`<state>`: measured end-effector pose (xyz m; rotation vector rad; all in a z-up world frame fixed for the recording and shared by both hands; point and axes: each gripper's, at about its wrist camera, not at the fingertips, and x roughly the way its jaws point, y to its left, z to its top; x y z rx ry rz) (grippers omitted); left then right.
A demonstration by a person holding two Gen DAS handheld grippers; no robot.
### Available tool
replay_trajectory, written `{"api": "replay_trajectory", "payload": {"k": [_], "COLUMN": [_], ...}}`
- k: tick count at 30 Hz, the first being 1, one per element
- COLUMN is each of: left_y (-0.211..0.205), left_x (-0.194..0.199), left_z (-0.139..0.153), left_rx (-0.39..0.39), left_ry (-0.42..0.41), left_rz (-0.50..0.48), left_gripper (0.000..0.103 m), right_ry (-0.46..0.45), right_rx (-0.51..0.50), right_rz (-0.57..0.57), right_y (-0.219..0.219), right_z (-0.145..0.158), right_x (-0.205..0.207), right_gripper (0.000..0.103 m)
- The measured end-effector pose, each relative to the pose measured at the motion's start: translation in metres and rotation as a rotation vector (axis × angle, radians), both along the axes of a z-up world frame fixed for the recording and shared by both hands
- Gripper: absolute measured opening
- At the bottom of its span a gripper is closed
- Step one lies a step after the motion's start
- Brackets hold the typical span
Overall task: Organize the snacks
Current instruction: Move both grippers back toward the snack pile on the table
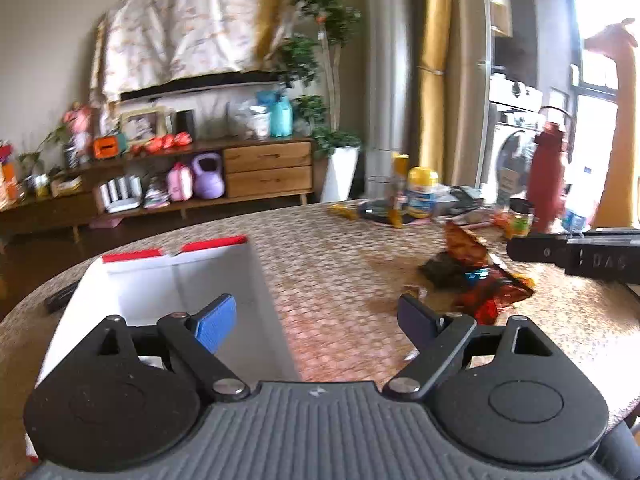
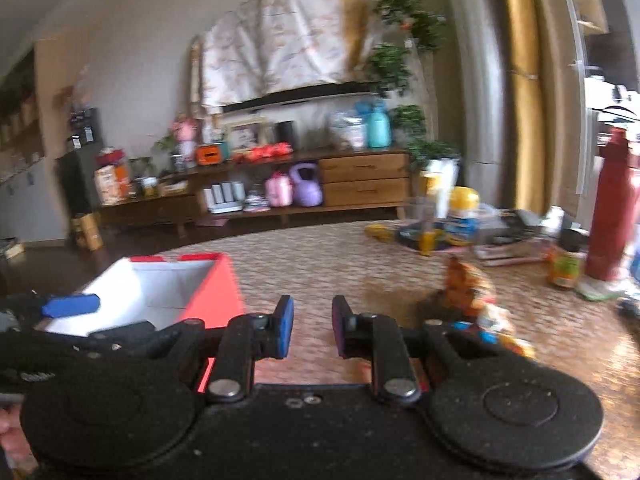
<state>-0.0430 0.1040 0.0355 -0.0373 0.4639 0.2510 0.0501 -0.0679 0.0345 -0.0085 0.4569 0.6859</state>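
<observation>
Left gripper (image 1: 316, 320): jaws wide, empty
Right gripper (image 2: 313, 330): jaws drawn close, empty
Box (image 1: 256, 280): white card, square
Snacks (image 1: 476, 276): crinkly foil
Table (image 1: 340, 248): woven

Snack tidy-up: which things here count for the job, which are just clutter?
For the job:
- snack packets
- red-and-white box
- left gripper, open
- right gripper, shut, empty

Clutter:
- red bottle
- yellow-lidded tub
- small jar
- table
</observation>
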Motion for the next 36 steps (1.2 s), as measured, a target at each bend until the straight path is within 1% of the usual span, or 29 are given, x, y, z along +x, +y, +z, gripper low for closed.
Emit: {"api": "replay_trajectory", "payload": {"k": [8, 14, 18, 21, 24, 26, 30, 33, 36], "left_y": [-0.042, -0.07, -0.082, -0.087, -0.088, -0.088, -0.087, -0.085, -0.085], "left_x": [0.022, 0.041, 0.053, 0.061, 0.07, 0.074, 0.084, 0.089, 0.094], "left_z": [-0.004, -0.022, -0.037, -0.047, -0.055, -0.06, -0.07, -0.077, -0.084], "left_rx": [0.017, 0.026, 0.022, 0.022, 0.017, 0.01, 0.005, 0.0, -0.002], "left_ry": [-0.006, 0.017, 0.047, 0.071, 0.089, 0.1, 0.122, 0.142, 0.162], "left_rz": [-0.113, -0.188, -0.219, -0.232, -0.228, -0.222, -0.213, -0.21, -0.209], "left_gripper": [0.088, 0.088, 0.088, 0.088, 0.088, 0.088, 0.088, 0.088, 0.088], "right_ry": [0.027, 0.023, 0.067, 0.118, 0.102, 0.108, 0.101, 0.1, 0.118], "right_rx": [-0.029, -0.04, -0.015, -0.01, -0.02, 0.002, 0.016, -0.001, -0.009], "right_rz": [-0.136, -0.219, -0.252, -0.254, -0.257, -0.248, -0.246, -0.257, -0.248], "right_y": [-0.051, -0.083, -0.099, -0.105, -0.107, -0.11, -0.109, -0.104, -0.101], "right_z": [-0.028, -0.047, -0.056, -0.061, -0.063, -0.065, -0.066, -0.067, -0.072], "right_x": [0.005, 0.007, 0.017, 0.025, 0.025, 0.027, 0.036, 0.044, 0.055], "right_gripper": [0.02, 0.02, 0.02, 0.02, 0.02, 0.02, 0.02, 0.02, 0.02]}}
